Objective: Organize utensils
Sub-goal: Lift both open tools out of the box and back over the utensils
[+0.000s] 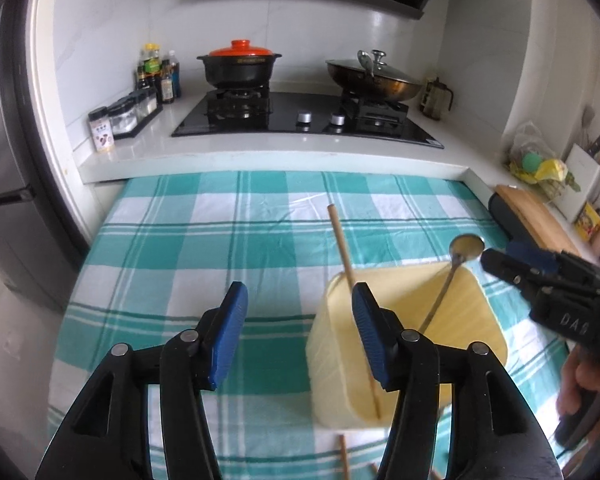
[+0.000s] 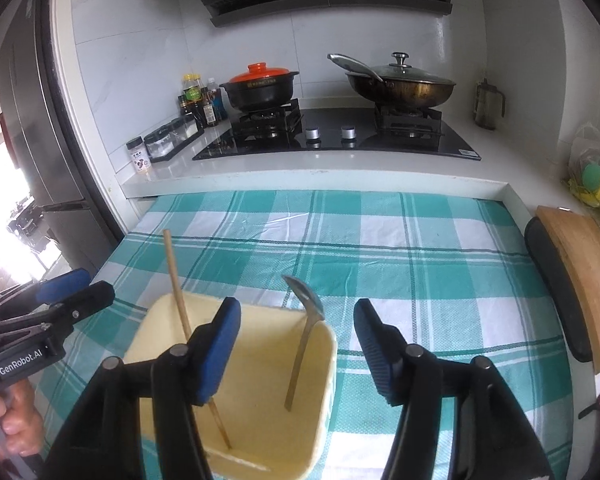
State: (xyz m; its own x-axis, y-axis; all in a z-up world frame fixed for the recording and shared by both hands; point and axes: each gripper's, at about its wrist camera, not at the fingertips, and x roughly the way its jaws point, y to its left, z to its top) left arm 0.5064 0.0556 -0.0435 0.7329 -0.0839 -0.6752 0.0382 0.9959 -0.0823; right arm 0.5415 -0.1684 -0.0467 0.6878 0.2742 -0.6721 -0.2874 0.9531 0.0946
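Teal-and-white checked cloth (image 2: pixel 420 264) is seen spread over a table pushed against a white kitchen counter (image 2: pixel 300 178), with a steel refrigerator (image 2: pixel 28 128) standing at the left. A black glass hob (image 1: pixel 300 118) is set into the counter; on it a black pot with an orange lid (image 1: pixel 240 66) and a metal wok under a glass lid (image 2: pixel 404 84) are carried on the burners. Sauce bottles (image 1: pixel 158 74) and spice jars (image 1: pixel 128 114) are grouped at the counter's left end, and a wooden board (image 2: pixel 580 276) is laid at the table's right edge.

A pale yellow box (image 2: pixel 256 384), open at the top, is placed on the cloth at the near side of the table. Two utensils are stood inside it, leaning above the rim: a single wooden chopstick (image 2: pixel 180 292) at the left and a metal spoon (image 2: pixel 306 320), bowl upward, at the right. More wooden sticks (image 1: pixel 343 456) are partly seen on the cloth in front of the box.

Both claws are held over the near end of the table, angled downward. The left gripper (image 1: pixel 296 336) is shown with its blue pads (image 1: pixel 230 336) spread roughly halfway apart and nothing between them; its right finger is seen in front of the box. The right gripper (image 2: pixel 296 348) is likewise parted about halfway and empty, with the spoon seen in the gap beyond it. A hand (image 2: pixel 14 420) is seen grasping the left gripper's handle.
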